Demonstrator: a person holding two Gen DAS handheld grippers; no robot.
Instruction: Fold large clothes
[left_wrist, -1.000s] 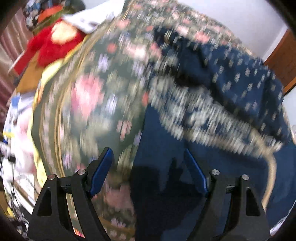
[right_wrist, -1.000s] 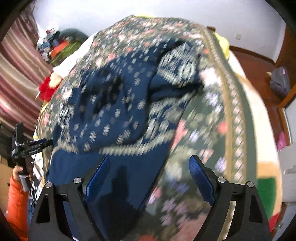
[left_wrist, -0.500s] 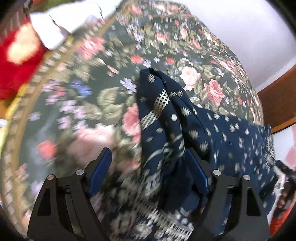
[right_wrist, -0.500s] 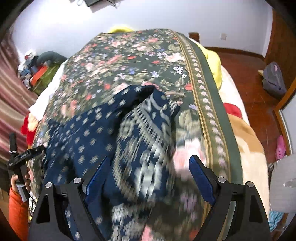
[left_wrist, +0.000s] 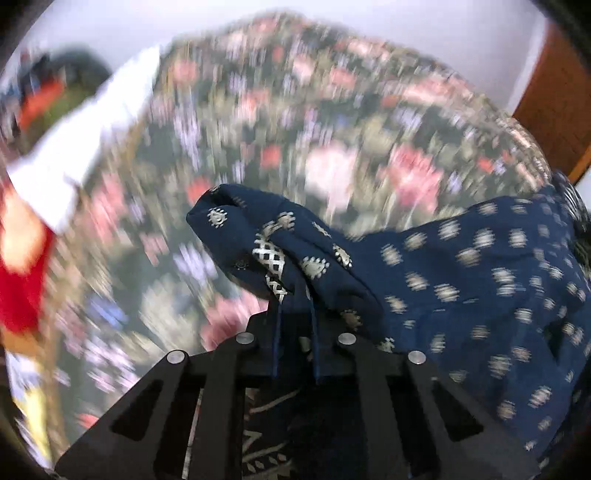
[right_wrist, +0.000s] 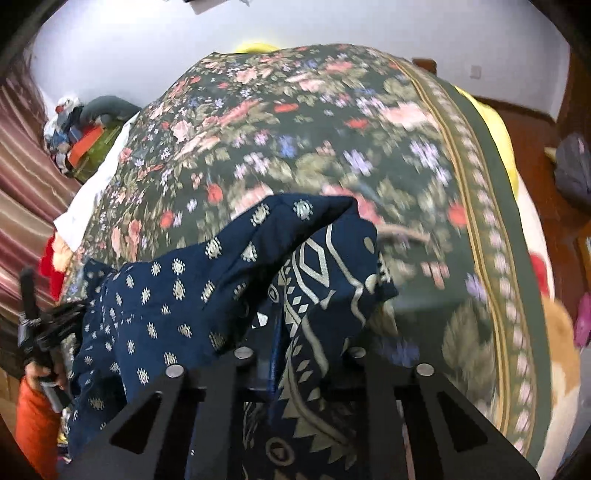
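Left gripper (left_wrist: 293, 314): clenched on a bunched corner of the navy garment (left_wrist: 461, 280); the cloth rises from between the jaws and flops toward 10 o'clock.
Right gripper (right_wrist: 295, 332): clenched on another corner of the same garment (right_wrist: 177, 295), where a broad pale geometric border shows.
Garment location: held off the floral bedspread (right_wrist: 295, 122), slung between the two tools; in the left wrist view the slack runs toward 3 o'clock, in the right wrist view toward 9 o'clock.
Reason for hold: two corners gripped apart let the cloth hang and spread, which judgement suggests prepares it for laying flat before a fold.
Task progress: judged early; no fold line is visible.
Left view only: strong blur over the bedspread (left_wrist: 332, 147); a white cloth (left_wrist: 85, 162) at 10 o'clock and a red item (left_wrist: 18, 288) at 9 o'clock.
Right view only: the left hand (right_wrist: 44, 373) in an orange sleeve at 8 o'clock holding its tool; the bedspread's striped border; wooden floor at 3 o'clock.
Risk: judged, a thin pinch of loose weave may slip under tension.
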